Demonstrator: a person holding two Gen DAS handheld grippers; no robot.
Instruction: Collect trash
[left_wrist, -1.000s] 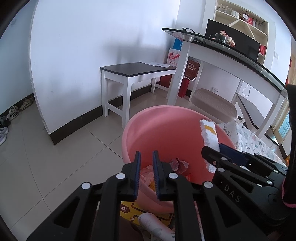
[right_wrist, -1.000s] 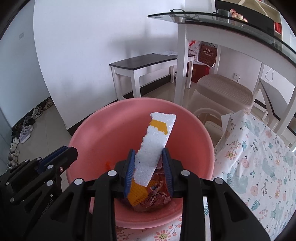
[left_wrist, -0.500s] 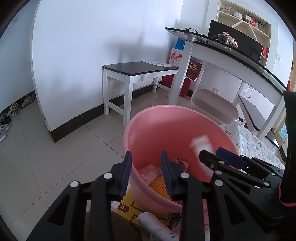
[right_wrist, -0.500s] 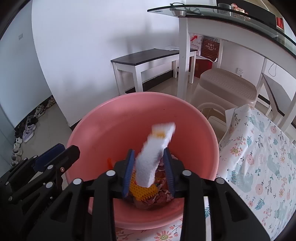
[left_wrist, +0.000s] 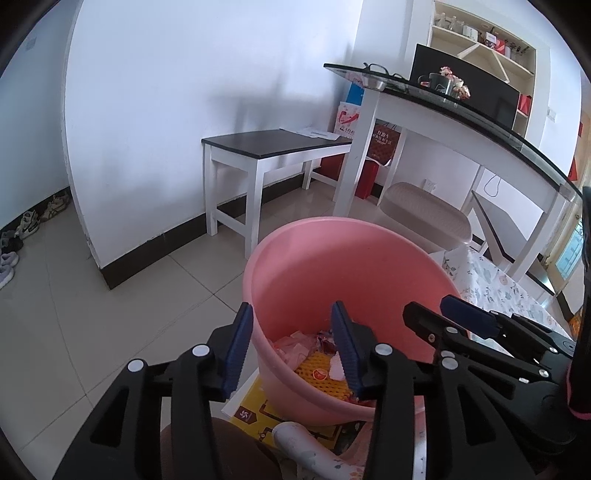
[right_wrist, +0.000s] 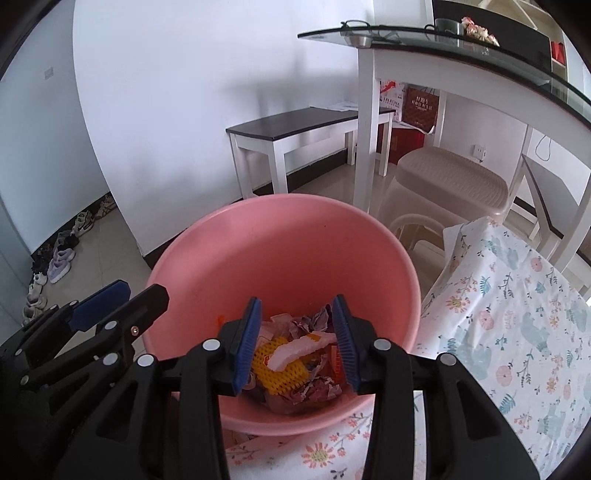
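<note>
A pink basin stands at the edge of a floral cloth and holds crumpled paper, a yellow foam net and a white foam strip lying on top. My right gripper is open and empty just above the trash inside the basin. My left gripper is open and empty, straddling the basin's near left rim; the basin shows in that view too. Each gripper appears in the other's view.
A floral tablecloth covers the table to the right. A yellow booklet lies under the basin. A dark-topped white bench, a glass-topped desk, a beige stool and shoes stand around the tiled floor.
My right gripper opened and let go of the white foam strip, which fell onto the trash in the basin. My left gripper opened from shut.
</note>
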